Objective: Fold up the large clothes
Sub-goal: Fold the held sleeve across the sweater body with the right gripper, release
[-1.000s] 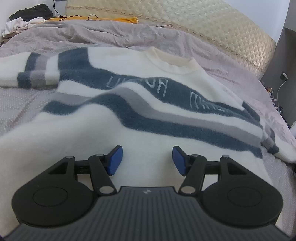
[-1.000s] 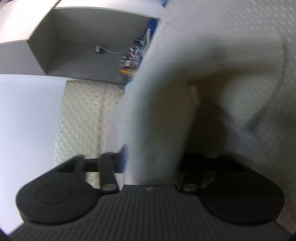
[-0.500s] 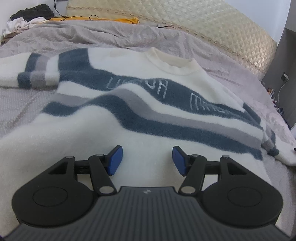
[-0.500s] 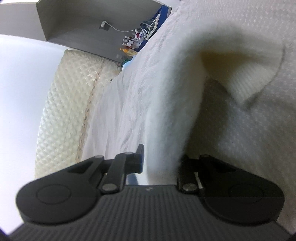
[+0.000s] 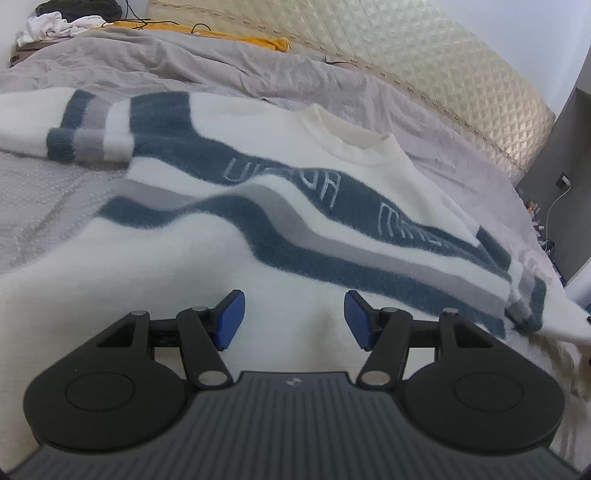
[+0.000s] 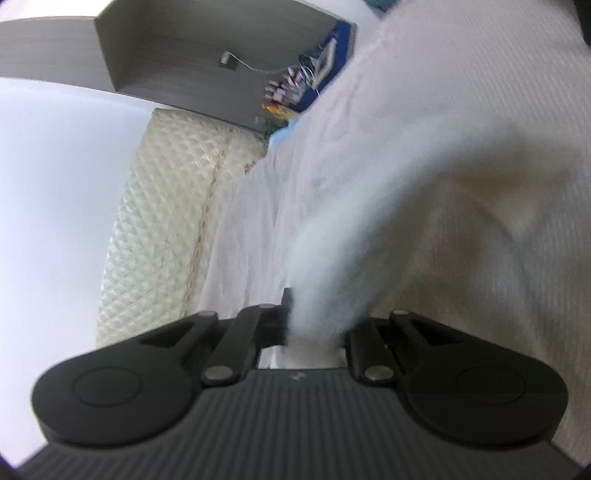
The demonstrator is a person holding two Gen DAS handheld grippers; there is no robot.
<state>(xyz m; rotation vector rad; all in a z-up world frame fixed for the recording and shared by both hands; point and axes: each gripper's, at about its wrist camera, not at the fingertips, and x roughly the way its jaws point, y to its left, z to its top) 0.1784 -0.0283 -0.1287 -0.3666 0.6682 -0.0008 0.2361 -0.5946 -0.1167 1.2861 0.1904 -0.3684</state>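
Observation:
A fluffy white sweater [image 5: 258, 254] with dark blue and grey stripes lies spread on the grey bed cover [image 5: 44, 199]. My left gripper [image 5: 294, 318] hovers over its lower body, blue pads wide apart and nothing between them. In the right wrist view the picture is rolled sideways and blurred. There my right gripper [image 6: 317, 325] is shut on a fold of the white sweater sleeve [image 6: 369, 236], which rises from the jaws. In the left wrist view the far right sleeve end [image 5: 561, 317] lifts off the bed.
A cream quilted headboard [image 5: 424, 62] runs along the back. Yellow cloth [image 5: 207, 31] and a heap of clothes [image 5: 55, 22] lie at the far left. A grey shelf unit [image 6: 207, 55] with small items and a charger cable stands beside the bed.
The right gripper's jaws closed on the sleeve fold and lifted it while rolling. The left gripper kept still and open; the sweater's right sleeve end shifted.

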